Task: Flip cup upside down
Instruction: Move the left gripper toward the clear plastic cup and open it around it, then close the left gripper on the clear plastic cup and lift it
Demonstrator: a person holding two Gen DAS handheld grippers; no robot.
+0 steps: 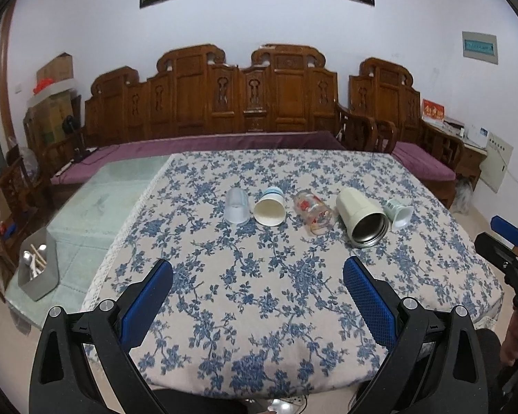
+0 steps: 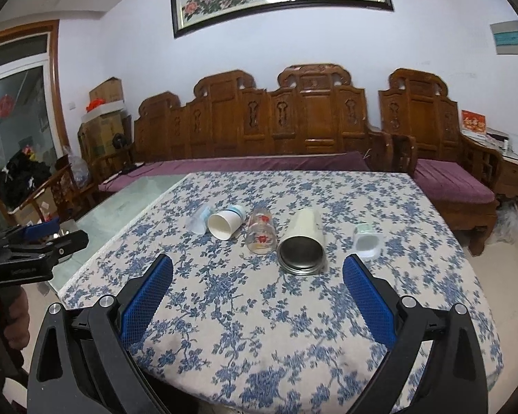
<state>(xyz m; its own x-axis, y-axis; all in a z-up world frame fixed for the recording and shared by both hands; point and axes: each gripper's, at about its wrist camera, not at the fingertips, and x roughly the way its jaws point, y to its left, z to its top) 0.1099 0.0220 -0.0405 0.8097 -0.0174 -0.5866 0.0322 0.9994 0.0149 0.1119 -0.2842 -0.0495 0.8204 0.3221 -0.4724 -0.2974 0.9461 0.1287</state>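
The left gripper (image 1: 258, 277) is nearest, its blue pads (image 1: 147, 305) spread wide apart and holding nothing, above the near edge of the table (image 1: 266, 310). The right gripper (image 2: 258, 277) sits the same way, its pads (image 2: 371, 302) wide apart and empty, over the near part of the blue-flowered cloth (image 2: 245, 327). In the left wrist view the right gripper shows at the right edge, and in the right wrist view the left gripper shows at the left edge.

Well beyond both grippers, five cups lie in a row across the middle of the table. From the left: a clear plastic cup (image 1: 237, 205), mouth facing the camera; just beside it a paper cup (image 1: 270, 206) on its side with a blue band at its base and its white mouth toward the near side; then a glass (image 1: 313, 211) with red print, on its side; then a cream tumbler (image 1: 362, 216) with a steel interior, on its side, mouth near; and touching or just beside its right, a small pale green cup (image 1: 399, 213), also on its side.

Past the table stands a carved wooden sofa (image 1: 210, 100) with purple cushions. To the left, a grey holder (image 1: 39, 269) of utensils rests on a glass top (image 1: 96, 214).
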